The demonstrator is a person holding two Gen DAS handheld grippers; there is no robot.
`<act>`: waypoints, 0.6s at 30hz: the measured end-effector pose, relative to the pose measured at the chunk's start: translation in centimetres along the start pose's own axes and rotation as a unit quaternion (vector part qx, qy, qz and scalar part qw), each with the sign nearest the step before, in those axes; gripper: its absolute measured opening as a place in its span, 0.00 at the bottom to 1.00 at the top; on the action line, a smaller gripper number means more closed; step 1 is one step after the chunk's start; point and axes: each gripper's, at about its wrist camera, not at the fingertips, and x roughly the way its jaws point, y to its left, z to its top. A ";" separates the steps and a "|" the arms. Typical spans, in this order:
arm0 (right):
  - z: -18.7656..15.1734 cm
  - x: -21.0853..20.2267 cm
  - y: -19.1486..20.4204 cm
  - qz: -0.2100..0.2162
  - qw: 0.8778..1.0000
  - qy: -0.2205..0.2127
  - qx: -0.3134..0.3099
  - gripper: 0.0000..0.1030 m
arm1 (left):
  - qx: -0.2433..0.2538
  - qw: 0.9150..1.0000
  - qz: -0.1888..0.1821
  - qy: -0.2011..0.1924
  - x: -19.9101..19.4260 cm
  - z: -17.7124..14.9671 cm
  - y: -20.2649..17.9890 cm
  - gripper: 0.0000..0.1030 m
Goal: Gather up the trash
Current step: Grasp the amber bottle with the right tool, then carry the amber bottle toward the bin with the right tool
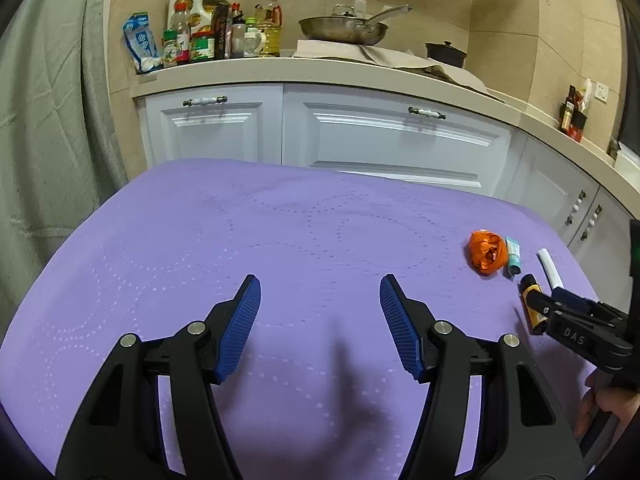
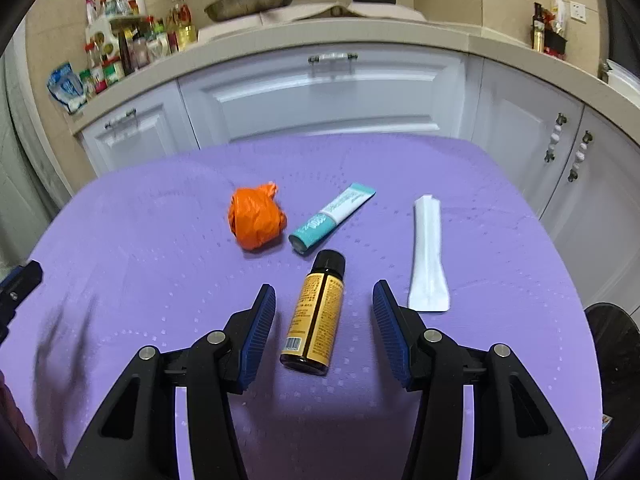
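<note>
On the purple tablecloth [image 2: 160,260] lie a crumpled orange bag [image 2: 256,218], a teal and white tube [image 2: 332,212], a flat white packet [image 2: 428,252] and a small brown bottle [image 2: 316,316] with a yellow label and black cap, on its side. My right gripper [image 2: 324,300] is open, its blue pads either side of the bottle, not touching it. My left gripper [image 1: 320,292] is open and empty over bare cloth, left of the trash. In the left wrist view the orange bag [image 1: 486,254], tube [image 1: 513,256], packet [image 1: 550,268] and bottle [image 1: 532,304] sit at the right, with the right gripper [image 1: 556,302] at the bottle.
White kitchen cabinets [image 1: 360,132] stand behind the table. The counter holds bottles and jars [image 1: 208,36], a frying pan [image 1: 344,28] and a dark pot [image 1: 446,54]. A dark round object [image 2: 612,340] sits off the table's right edge.
</note>
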 end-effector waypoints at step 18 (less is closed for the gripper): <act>-0.3 -2.2 -1.3 -0.007 1.000 -0.020 0.003 0.24 | 0.005 0.999 -0.035 0.009 0.5 0.0 -2.1 0.59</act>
